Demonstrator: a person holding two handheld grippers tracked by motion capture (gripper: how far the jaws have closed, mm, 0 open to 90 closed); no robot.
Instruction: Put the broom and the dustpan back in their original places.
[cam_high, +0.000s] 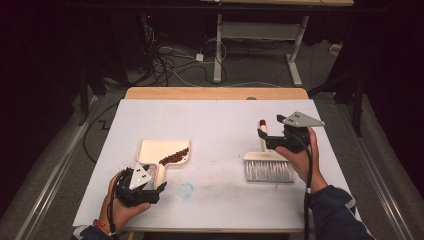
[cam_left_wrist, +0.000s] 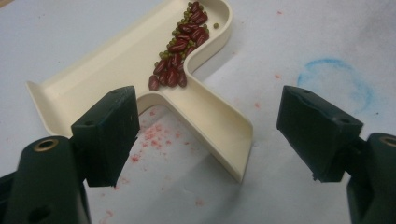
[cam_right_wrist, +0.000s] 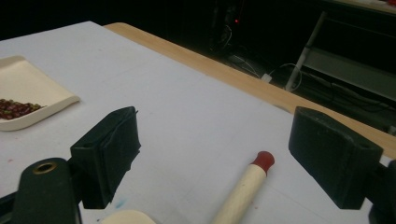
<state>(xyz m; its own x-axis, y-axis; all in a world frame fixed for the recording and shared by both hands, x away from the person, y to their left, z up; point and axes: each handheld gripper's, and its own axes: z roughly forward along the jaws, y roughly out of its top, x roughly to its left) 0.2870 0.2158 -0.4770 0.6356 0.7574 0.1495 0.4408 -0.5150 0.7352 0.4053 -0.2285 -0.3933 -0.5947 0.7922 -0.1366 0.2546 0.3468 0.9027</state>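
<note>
At a desk covered with a white sheet (cam_high: 215, 125), a person's left hand (cam_high: 120, 205) reaches in from the near edge, curled around the black left gripper (cam_high: 159, 189), which lies low over the surface and points forward and slightly inward. Its jaws stand wide apart and hold nothing. Just ahead of that gripper rests a cream plastic dustpan (cam_high: 152, 152), its short handle reaching back between the parted jaws in the left gripper view without touching either pad. A loose band of dark red beans mixed with small green ones (cam_left_wrist: 180, 58) lies in the pan beyond the gripper, gathered along one inner wall. Reddish specks (cam_left_wrist: 149, 137) dot the sheet just beside the left jaw, and a faint blue ring-shaped smudge (cam_left_wrist: 336, 81) marks the sheet beyond the right jaw.

Across the desk, the right hand (cam_high: 300, 160) holds the right gripper (cam_high: 260, 134) raised and angled inward, its jaws likewise spread and empty. Beneath and just ahead of it lies a cream-handled brush with a red tip (cam_right_wrist: 247, 184); its pale bristles (cam_high: 268, 170) fan out toward the near edge beside the wrist. The dark sleeve (cam_high: 332, 210) enters from the lower corner.
</note>
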